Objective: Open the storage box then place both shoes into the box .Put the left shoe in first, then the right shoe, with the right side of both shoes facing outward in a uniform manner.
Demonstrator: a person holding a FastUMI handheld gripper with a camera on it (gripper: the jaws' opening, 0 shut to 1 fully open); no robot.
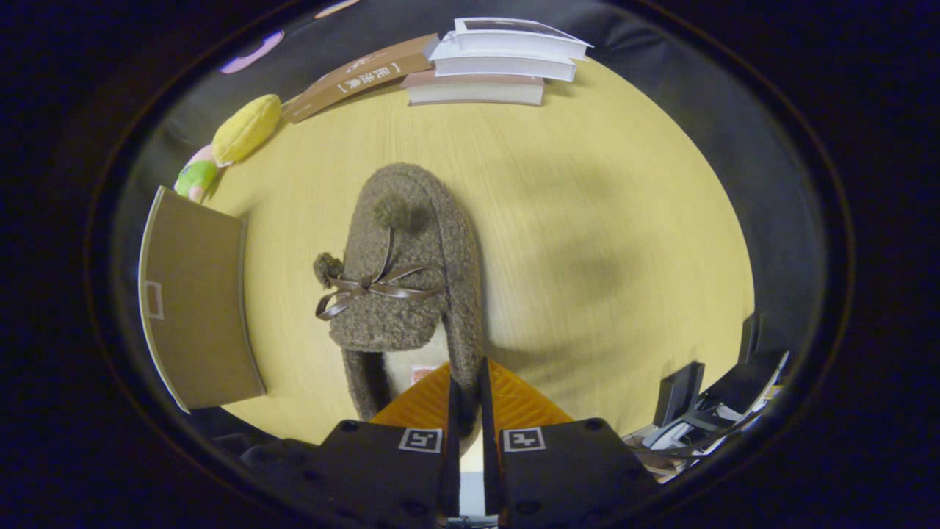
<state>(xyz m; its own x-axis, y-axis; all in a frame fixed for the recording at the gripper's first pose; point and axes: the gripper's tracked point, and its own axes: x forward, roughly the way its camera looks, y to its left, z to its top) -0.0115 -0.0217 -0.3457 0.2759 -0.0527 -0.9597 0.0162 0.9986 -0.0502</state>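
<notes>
Shoe (411, 272) in fuzzy brown fleece hangs from the gripper (470, 389) above the yellow table (602, 220), toe pointing away toward the stack of books (499, 62) at the far edge. The two fingers are drawn nearly together and pinch the thin collar wall on one side of the heel opening, one finger inside the shoe over the pale lining and the other outside it. A ribbon bow (371, 288) with two pompoms sits across the vamp.

Judging by the material, the shoe is light and soft: the fleece upper will give under the pads, and the collar may fold or slide free if the grip slackens. The sole is probably the only stiff part, so the body is likely to droop and swing from this edge hold. A firmer hold would take the heel wall deeper, down toward the sole, and keep clear of the bow, which could snag.

The gripper points forward and downward over the table, aligned roughly with the length of the shoe, so that the shoe trails ahead of the fingers. A brown cardboard panel (194, 301), seemingly the storage box or its lid, lies just to the shoe's left. Plush toys (242, 132) lie beyond the panel, by the wall. Which shoe of the pair this is cannot be told.
</notes>
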